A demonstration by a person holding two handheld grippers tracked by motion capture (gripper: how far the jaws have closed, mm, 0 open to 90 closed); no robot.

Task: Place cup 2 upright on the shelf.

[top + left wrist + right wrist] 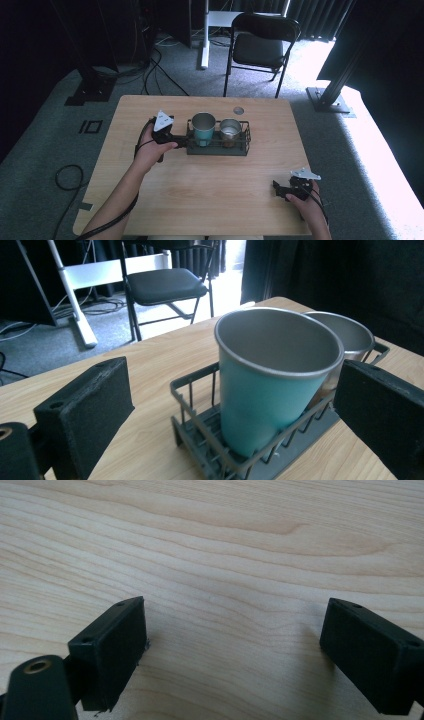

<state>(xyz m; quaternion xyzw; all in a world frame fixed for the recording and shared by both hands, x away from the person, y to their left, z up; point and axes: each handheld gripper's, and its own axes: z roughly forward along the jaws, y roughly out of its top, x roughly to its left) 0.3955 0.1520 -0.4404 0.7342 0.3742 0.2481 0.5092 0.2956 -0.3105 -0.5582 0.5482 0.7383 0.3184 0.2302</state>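
Cups sit in the dark wire rack (244,141): a tall teal metal cup (272,385) beside a short silver cup (230,129). Left gripper (183,142) reaches the teal cup, jaws spread wide, nothing grabbed yet. Right gripper (235,650) waits apart, jaws spread over bare wooden table (210,540).

No readable text, label, brand or number anywhere. None on the teal cup (272,390), the steel cup (345,335) or the wire rack (200,435). Nothing legible on the table (210,185) either.
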